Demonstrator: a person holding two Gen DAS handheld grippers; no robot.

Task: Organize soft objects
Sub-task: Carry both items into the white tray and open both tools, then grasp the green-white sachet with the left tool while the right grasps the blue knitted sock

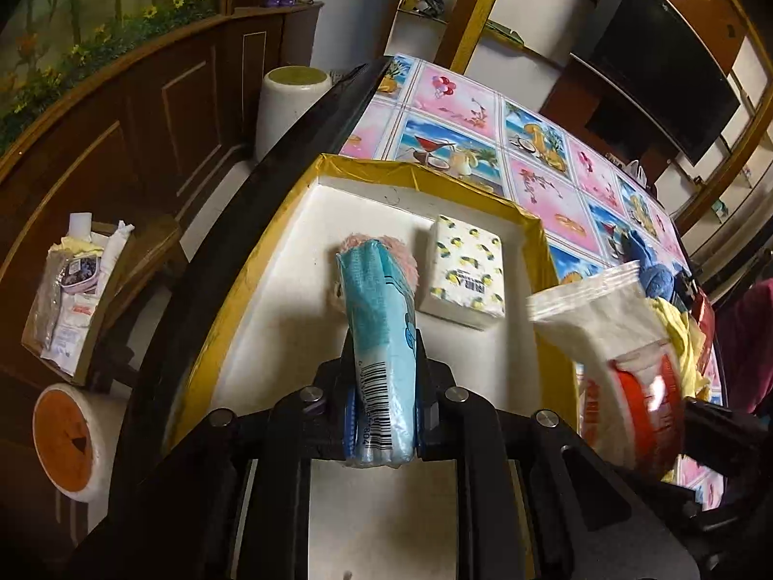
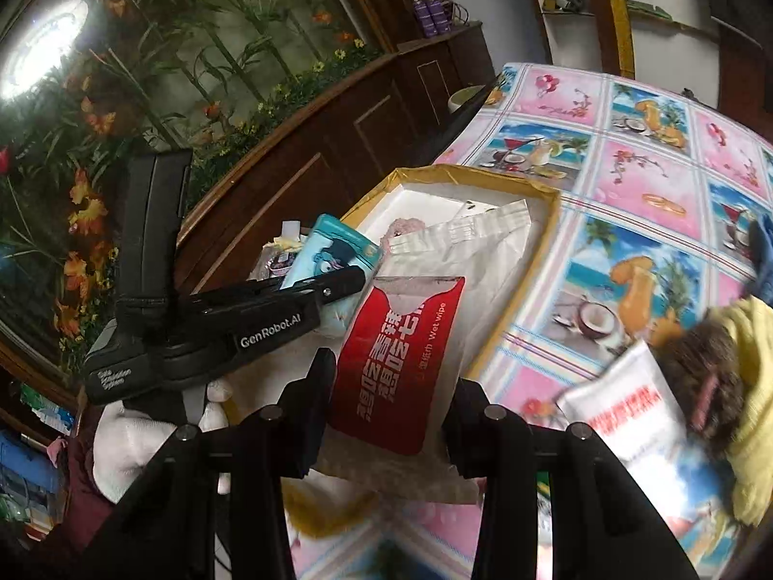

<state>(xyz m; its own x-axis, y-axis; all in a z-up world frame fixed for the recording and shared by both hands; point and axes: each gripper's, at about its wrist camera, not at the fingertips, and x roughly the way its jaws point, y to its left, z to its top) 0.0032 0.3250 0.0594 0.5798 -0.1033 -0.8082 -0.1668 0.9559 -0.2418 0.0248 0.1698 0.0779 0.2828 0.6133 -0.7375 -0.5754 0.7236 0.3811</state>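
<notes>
Yellow-taped tray on patterned tablecloth holds lemon-print tissue pack and pink fluffy item. Left gripper clamps blue packet over tray. Right gripper grips red-white wet wipe pouch beside it; yellow cloth nearby.

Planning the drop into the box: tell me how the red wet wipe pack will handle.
The wet wipe pack, shut in the right claw, is probably floppy: its unsupported top edge looks creased. The glossy film may be slippery. Being flat, it should lie in the box without rolling.
</notes>
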